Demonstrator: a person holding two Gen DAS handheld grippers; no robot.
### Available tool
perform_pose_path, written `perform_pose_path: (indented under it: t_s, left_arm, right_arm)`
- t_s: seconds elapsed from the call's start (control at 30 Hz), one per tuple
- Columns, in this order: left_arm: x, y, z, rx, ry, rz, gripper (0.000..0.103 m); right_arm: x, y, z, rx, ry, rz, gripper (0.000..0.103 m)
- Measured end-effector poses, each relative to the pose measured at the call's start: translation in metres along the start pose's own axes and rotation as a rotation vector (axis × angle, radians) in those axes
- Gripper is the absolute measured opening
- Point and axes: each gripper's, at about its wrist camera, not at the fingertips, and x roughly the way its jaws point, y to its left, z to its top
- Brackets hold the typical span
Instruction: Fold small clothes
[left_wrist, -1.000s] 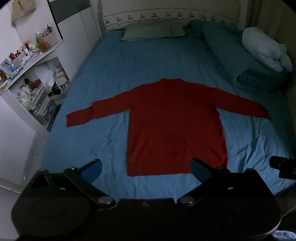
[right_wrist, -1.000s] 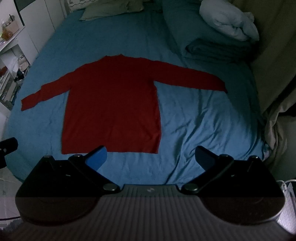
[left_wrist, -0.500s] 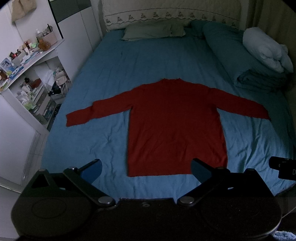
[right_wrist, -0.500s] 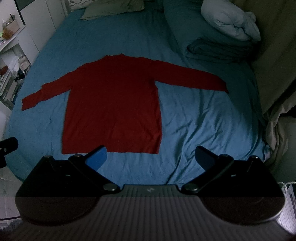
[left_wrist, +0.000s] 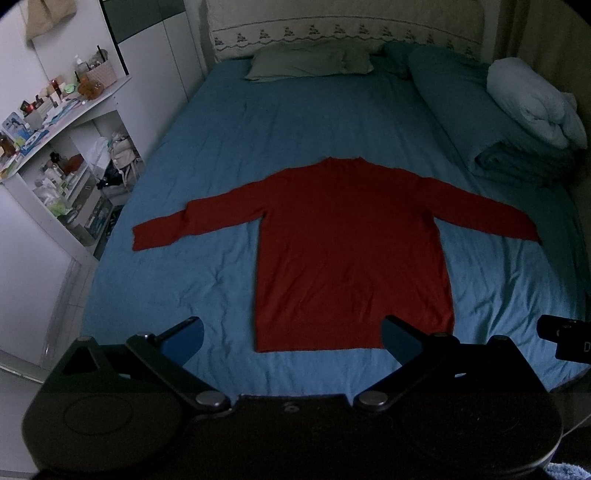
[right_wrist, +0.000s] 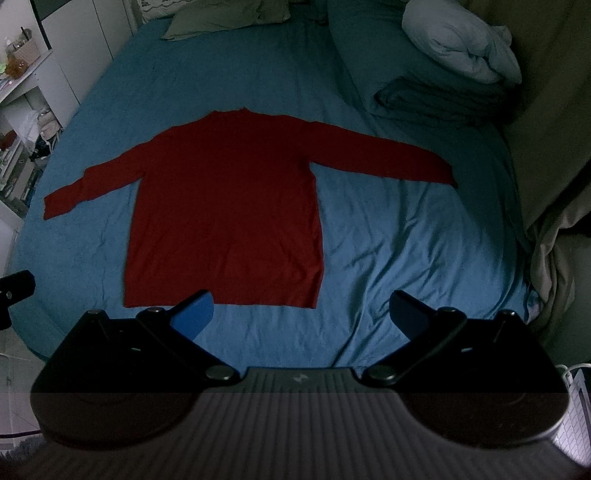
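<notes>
At the far left, a white shelf unit (left_wrist: 62, 155) crowded with bottles and small clutter stands against the wall beside the bed (left_wrist: 258, 122), whose blue sheet fills most of both views. My left tool (left_wrist: 291, 338) hangs above the near edge of the bed with its two blue-padded fingers (left_wrist: 184, 338) spread wide, nothing between them and nothing touched. Just beyond it the red sweater (left_wrist: 351, 251) lies flat on the sheet, unfolded, collar toward the far end and hem toward me, with both sleeves stretched out to the sides; the left cuff reaches close to the left edge of the bed, the right cuff lies near the bedding on the right. The sweater's hem sits just past my left tool's right finger in that view. My right tool (right_wrist: 301, 314) also hovers over the near edge, fingers wide apart and empty, its left finger (right_wrist: 194, 314) overlapping the sweater's hem in the view, though I cannot tell whether it touches the cloth. At the far end lies a greenish pillow (left_wrist: 310, 61). On the right side sits a folded dark blanket (right_wrist: 436, 99) with a pale bundled duvet (right_wrist: 458, 44) on top.
</notes>
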Motion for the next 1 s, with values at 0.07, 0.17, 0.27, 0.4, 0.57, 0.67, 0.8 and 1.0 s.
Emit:
perform_pose_path:
  t_s: [0.07,0.17,0.27,0.4,0.57,0.67,0.8,1.0]
  left_arm:
    - [0.0001,0.0002,0.0002,-0.001,-0.001,-0.001,0.103]
    - [0.0002,0.0000,0.0005,-0.001,0.000,-0.001,0.103]
    - [0.0002,0.0000,0.0002,-0.002,-0.001,0.000,0.103]
    - [0.0002,0.0007,-0.0003,-0.004,0.000,-0.001,0.103]
    - [-0.0001,0.0007,-0.0002,-0.012,0.001,0.001,0.103]
    - [-0.0003,0.0009,-0.0010,-0.015,0.000,0.002,0.103]
    - [0.0002,0.0019,-0.0017,-0.020,-0.001,0.003,0.103]
    - [0.0003,0.0024,-0.0021,-0.021,-0.002,0.003,0.103]
  right_arm:
    - [0.0000,0.0003,-0.0004,0.000,0.000,0.000,0.103]
    - [-0.0004,0.0000,0.0007,0.000,0.000,-0.001,0.103]
    - [-0.0005,-0.0002,0.0008,0.000,0.000,-0.001,0.103]
    - [-0.0019,0.0007,0.0016,-0.002,-0.003,-0.002,0.103]
    - [-0.0022,0.0010,0.0020,-0.002,-0.003,-0.002,0.103]
    - [-0.0025,0.0012,0.0023,-0.001,-0.003,-0.002,0.103]
    - [-0.0026,0.0010,0.0027,-0.001,-0.004,-0.001,0.103]
    - [-0.0030,0.0004,0.0030,-0.001,-0.004,-0.003,0.103]
